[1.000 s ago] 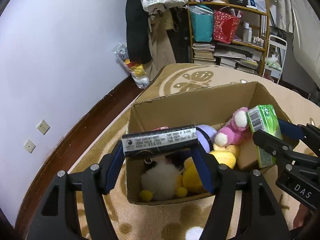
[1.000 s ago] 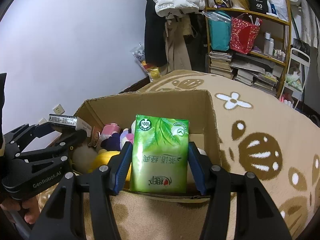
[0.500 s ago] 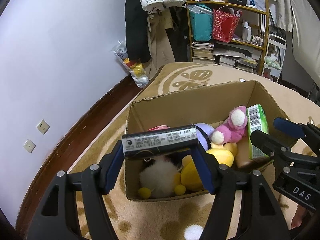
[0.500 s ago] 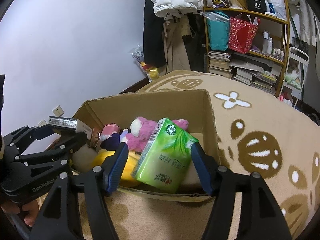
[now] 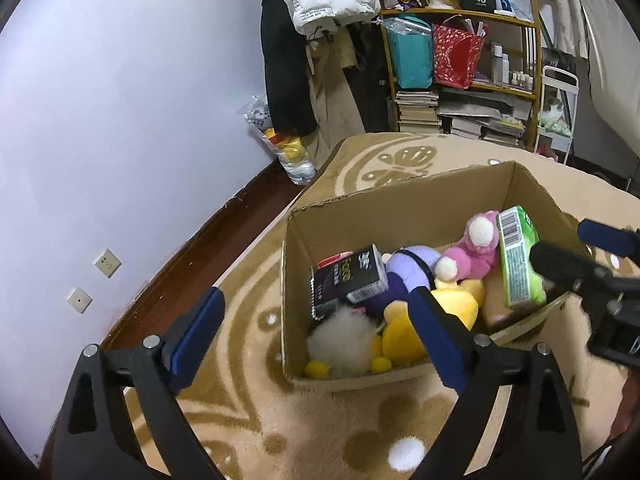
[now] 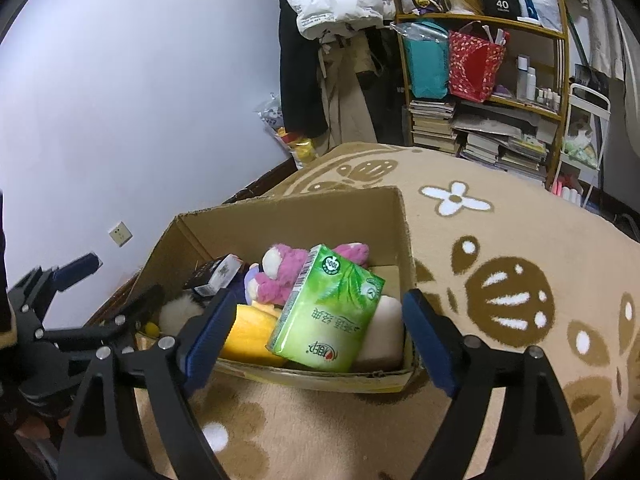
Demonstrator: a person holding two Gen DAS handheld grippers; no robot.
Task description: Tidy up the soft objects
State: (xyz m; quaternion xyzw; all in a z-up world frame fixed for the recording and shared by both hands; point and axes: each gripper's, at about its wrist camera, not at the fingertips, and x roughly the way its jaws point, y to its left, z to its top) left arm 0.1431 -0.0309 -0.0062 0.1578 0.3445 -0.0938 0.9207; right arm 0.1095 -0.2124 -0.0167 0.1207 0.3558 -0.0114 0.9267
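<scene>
An open cardboard box [image 5: 400, 204] [image 6: 288, 216] stands on the tan carpet. In it lie a green tissue pack [image 6: 326, 314] [image 5: 518, 256], a black pack [image 5: 348, 276] [image 6: 216, 276], a pink plush [image 5: 474, 248] [image 6: 280, 276], a purple plush [image 5: 408, 262], a yellow plush [image 5: 404, 324] and a white fluffy ball [image 5: 342, 338]. My left gripper [image 5: 316, 340] is open and empty above the box's near left edge. My right gripper [image 6: 316, 340] is open and empty, just behind the tissue pack.
A wooden shelf [image 5: 460, 76] with books and bags stands at the back. Coats [image 5: 284, 60] hang beside it. A plastic bag [image 5: 280, 148] leans against the wall. The wall [image 5: 120, 120] with sockets runs along the left. A white cart [image 5: 558, 116] is at far right.
My left gripper opened and let the black pack drop into the box. My right gripper opened wider and the tissue pack settled tilted in the box.
</scene>
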